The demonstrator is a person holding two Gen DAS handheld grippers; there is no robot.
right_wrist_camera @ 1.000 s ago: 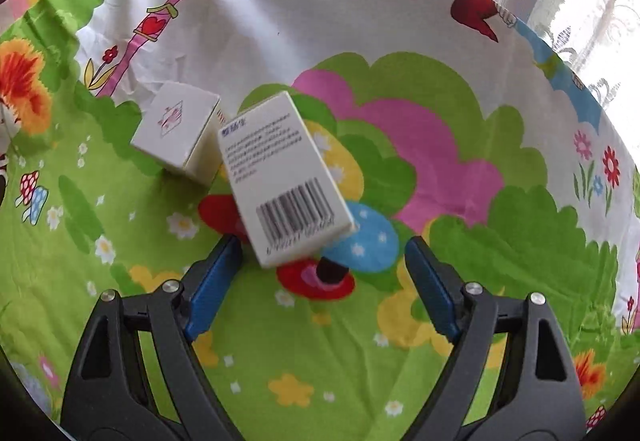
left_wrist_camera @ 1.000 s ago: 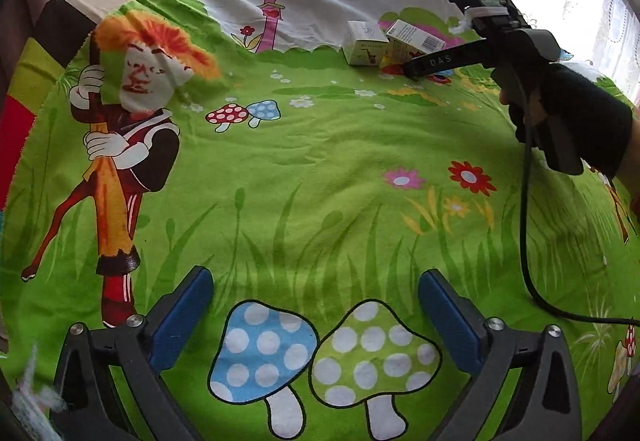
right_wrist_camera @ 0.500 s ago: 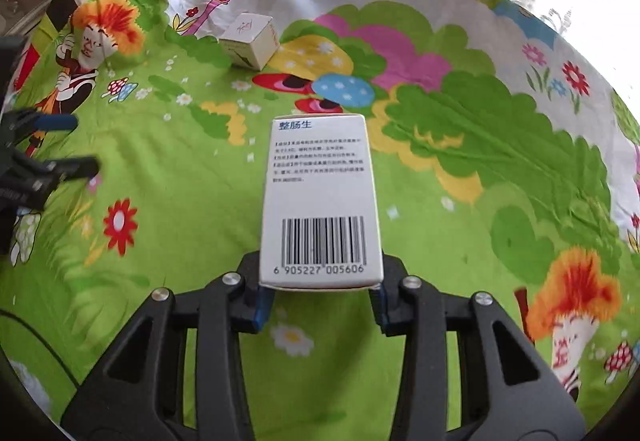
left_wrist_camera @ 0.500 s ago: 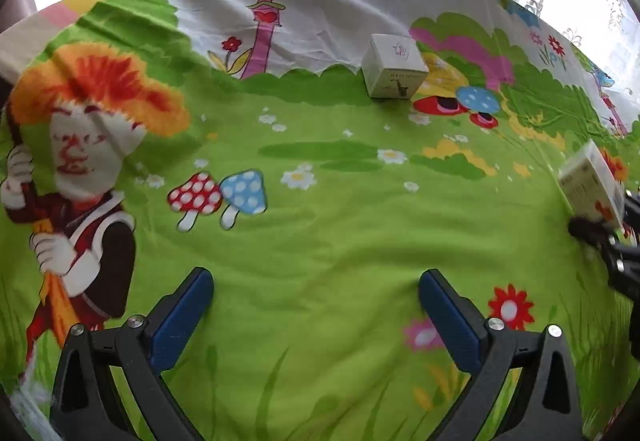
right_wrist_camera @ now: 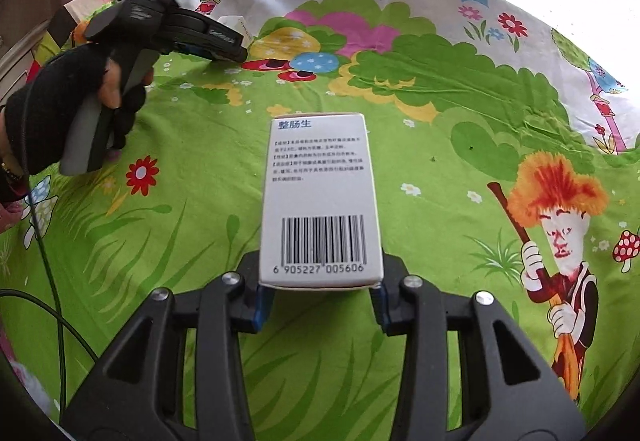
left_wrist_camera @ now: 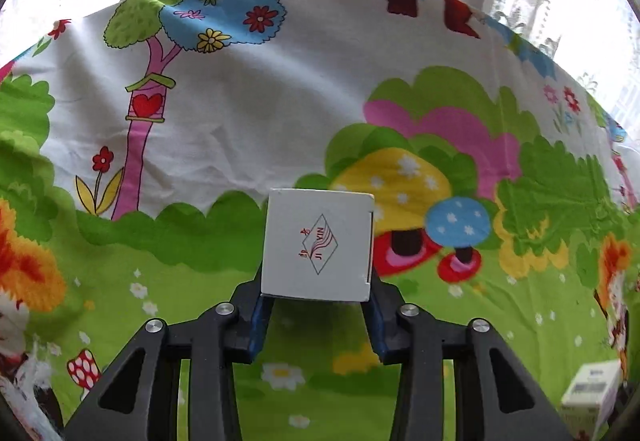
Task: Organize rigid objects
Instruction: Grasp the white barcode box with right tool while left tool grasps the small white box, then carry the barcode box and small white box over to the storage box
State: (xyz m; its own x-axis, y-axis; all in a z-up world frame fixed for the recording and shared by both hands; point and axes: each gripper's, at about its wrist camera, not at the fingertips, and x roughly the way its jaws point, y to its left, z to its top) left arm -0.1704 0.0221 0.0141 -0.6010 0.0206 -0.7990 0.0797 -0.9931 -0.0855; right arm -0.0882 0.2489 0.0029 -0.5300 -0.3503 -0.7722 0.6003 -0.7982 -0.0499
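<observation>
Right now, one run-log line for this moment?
left gripper: closing on square white box | right gripper: shut on barcode box | surface: cartoon-print cloth

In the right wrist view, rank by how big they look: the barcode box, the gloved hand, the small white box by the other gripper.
1. Barcode box, though it sits nearest the camera, which inflates it.
2. Gloved hand.
3. Small white box, far off and mostly hidden behind the left gripper, so its true size is unclear.
</observation>
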